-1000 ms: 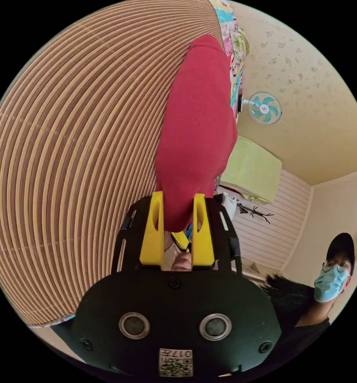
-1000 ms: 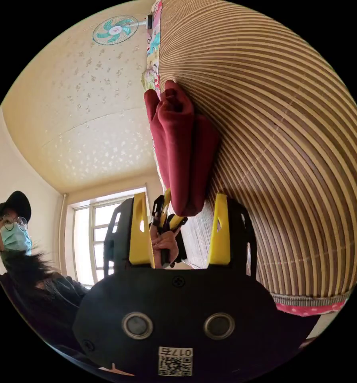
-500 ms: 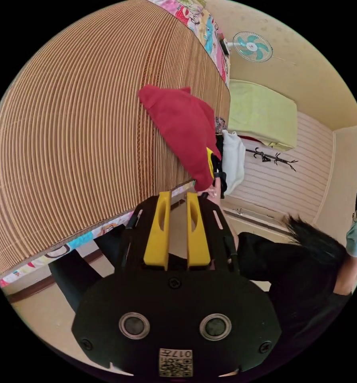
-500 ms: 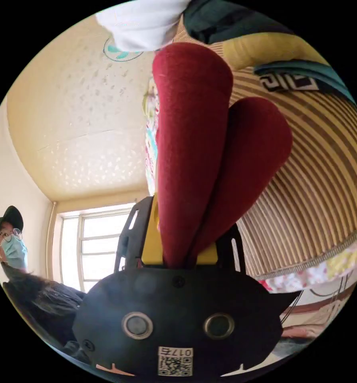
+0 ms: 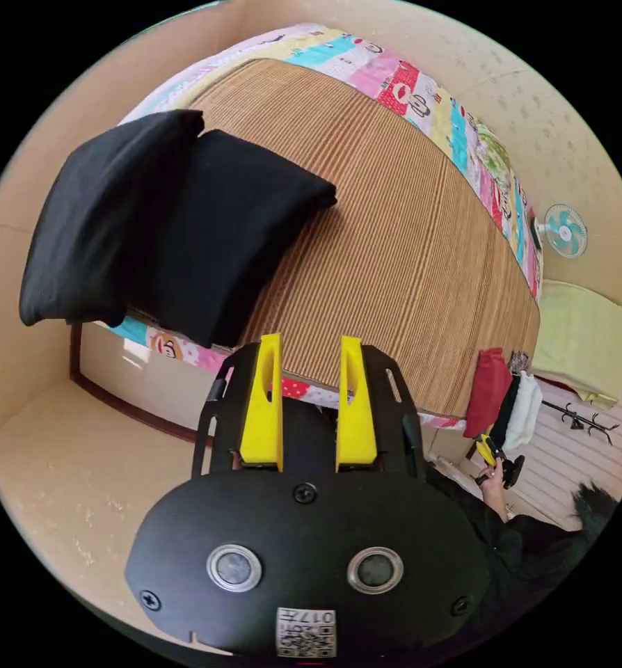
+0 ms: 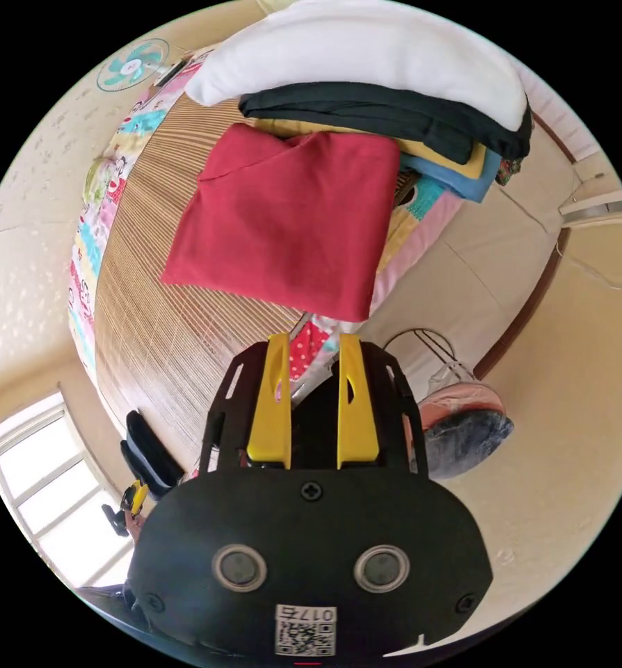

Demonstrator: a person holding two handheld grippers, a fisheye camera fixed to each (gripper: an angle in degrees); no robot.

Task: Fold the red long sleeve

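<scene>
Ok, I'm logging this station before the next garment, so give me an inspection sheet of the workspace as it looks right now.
Surface: striped bamboo mat over a patterned bedsheet on the bed.
Job's things: red long sleeve, folded into a flat rectangle, lying on the mat beside the stack.
Clutter: stack of folded clothes with a white one on top; two folded black garments at the mat's other end.
Grippers: left gripper and right gripper, jaws slightly apart, holding nothing, both clear of the garment.
Cables: thin wire loop on the floor by the bed.
Surroundings: wall fan, window, beige floor.
</scene>
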